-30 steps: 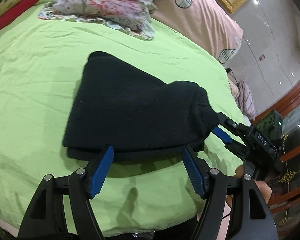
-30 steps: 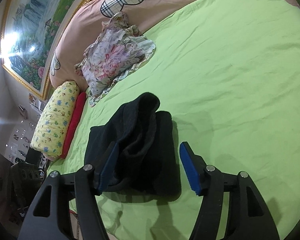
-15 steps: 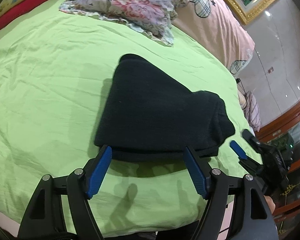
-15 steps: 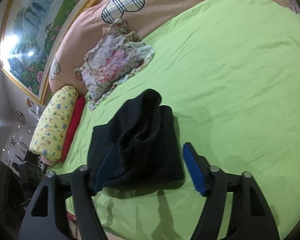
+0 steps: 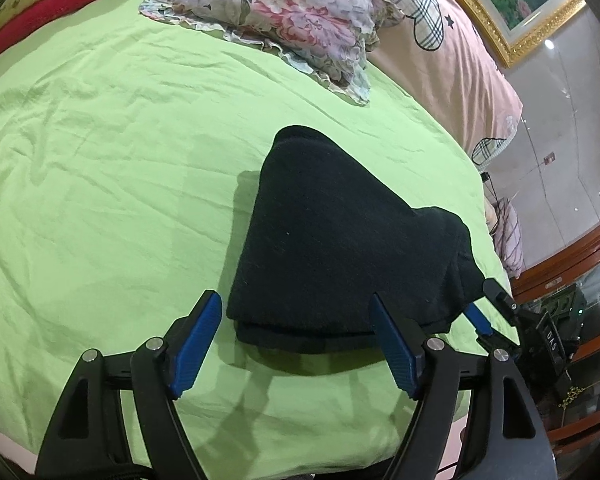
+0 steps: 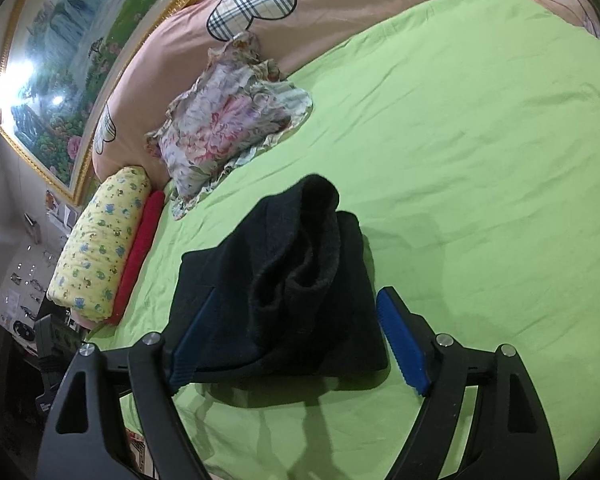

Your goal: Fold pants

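I held both grippers agape over the bed (image 5: 100, 160): left gripper (image 5: 296, 344) and right gripper (image 6: 288, 336) empty, black pants (image 5: 340, 248) bundled at twelve o'clock. Folding looked nearly done; flattening the raised cuff seemed next.

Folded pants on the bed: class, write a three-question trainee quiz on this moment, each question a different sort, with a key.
1. True or false: the left gripper is shut on the black pants.
2. The pants lie on the: A) green sheet B) floral pillow C) red roll
3. Fill in: the right gripper stands ____.

Key: 1 false; 2 A; 3 open
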Demonstrator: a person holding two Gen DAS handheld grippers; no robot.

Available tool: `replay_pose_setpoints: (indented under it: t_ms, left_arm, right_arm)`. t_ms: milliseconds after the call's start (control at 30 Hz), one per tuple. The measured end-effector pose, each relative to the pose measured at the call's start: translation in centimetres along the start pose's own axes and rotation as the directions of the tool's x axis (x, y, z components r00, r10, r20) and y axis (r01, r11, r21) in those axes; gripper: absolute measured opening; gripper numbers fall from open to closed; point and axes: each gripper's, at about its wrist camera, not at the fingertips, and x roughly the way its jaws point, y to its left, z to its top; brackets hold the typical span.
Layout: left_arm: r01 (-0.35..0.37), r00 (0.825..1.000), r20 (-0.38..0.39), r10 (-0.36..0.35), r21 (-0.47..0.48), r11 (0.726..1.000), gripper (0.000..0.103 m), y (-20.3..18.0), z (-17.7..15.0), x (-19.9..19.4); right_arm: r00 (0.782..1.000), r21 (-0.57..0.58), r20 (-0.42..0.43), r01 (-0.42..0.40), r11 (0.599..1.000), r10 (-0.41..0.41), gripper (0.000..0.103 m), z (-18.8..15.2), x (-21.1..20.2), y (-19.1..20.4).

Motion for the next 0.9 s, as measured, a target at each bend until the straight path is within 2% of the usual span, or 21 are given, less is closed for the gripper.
replay_pose_setpoints:
  t_ms: [200,467,600,700,800,900]
  left_arm:
    - [-0.005,1.000,-0.019,0.005,-0.026,1.000,0.077,0.4,1.1,1.5]
    - [-0.013,0.999,-0.038,0.013,-0.001,1.000,0.078,-0.8,2.9,4.4]
    - [-0.040,0.997,-0.065,0.040,0.009,0.999,0.078,-1.1,3.1,6.7]
    - [-0.052,0.994,-0.101,0.052,0.005,0.999,0.082,-0.6,2.8,9.0]
    - [-0.073,0.995,-0.069,0.076,0.041,0.997,0.082,-1.1,2.6,9.5]
    - [-0.091,0.994,-0.049,0.095,0.073,0.993,0.075,-1.9,2.4,9.6]
  right_arm:
    - [1.000,0.017,-0.012,0.010,1.000,-0.010,0.081,-0.2,0.9,-1.1]
    - [1.000,0.009,0.000,-0.016,1.000,0.016,0.080,0.0,1.6,-1.9]
    - [0.999,0.009,-0.029,-0.027,1.000,0.027,0.072,-0.5,2.5,-2.8]
    - [0.994,0.079,-0.043,-0.098,0.992,0.102,0.066,-1.1,2.8,-4.7]
    - [0.992,0.067,-0.048,-0.111,0.992,0.115,0.059,-1.2,2.8,-4.6]
    - [0.990,0.074,-0.054,-0.129,0.989,0.133,0.055,-1.2,2.9,-4.3]
